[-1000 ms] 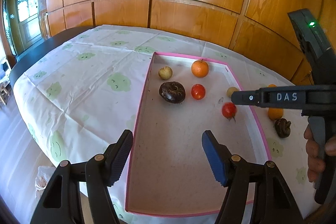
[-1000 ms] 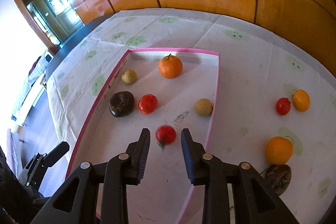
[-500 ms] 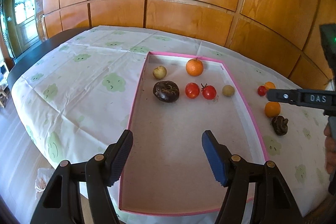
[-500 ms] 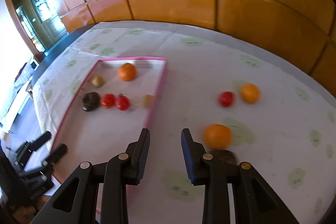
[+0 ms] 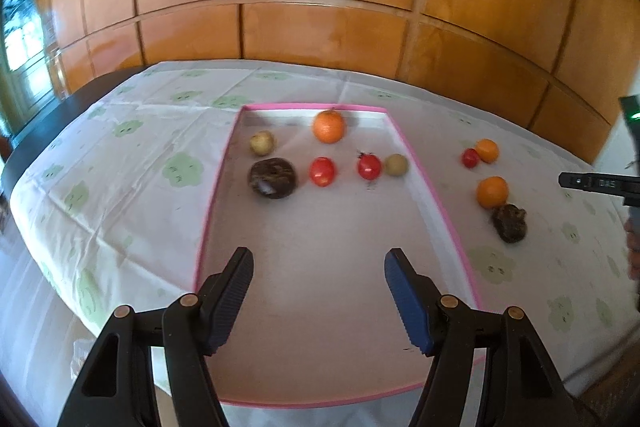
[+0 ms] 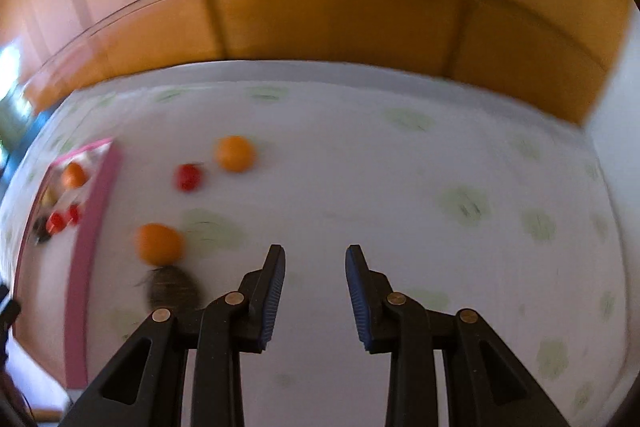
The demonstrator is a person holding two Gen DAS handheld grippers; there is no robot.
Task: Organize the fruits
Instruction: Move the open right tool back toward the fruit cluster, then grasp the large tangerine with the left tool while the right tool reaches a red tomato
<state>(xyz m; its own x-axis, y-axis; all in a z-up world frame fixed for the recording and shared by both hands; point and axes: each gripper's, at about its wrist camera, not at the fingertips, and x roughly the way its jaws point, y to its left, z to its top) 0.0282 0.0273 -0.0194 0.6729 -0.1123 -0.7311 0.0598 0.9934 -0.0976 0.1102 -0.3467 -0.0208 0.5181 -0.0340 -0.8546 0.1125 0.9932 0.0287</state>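
**Fruit in and beside the pink-rimmed tray**

In tray (image 5: 416, 163), toward far edge: one orange (image 5: 328, 126), two pale round fruits (image 5: 262, 142), two tomatoes (image 5: 322, 171), one dark wrinkled fruit (image 5: 273, 177). On cloth (image 5: 120, 155) past tray's right rim: two oranges (image 5: 492, 191), one tomato (image 5: 470, 157), one dark rough fruit (image 5: 509, 222) touching nearer orange. Total: three oranges, three tomatoes, two pale, two dark.

Left gripper (image 5: 319, 281) spread wide, empty, over tray's near end. Right gripper (image 6: 315, 275) released, empty, over bare cloth.

Versus half a second ago: right view swung rightward, heavily blurred; orange and dark fruit (image 6: 173, 287) now left of fingers (image 6: 273, 291); fruit positions unchanged.
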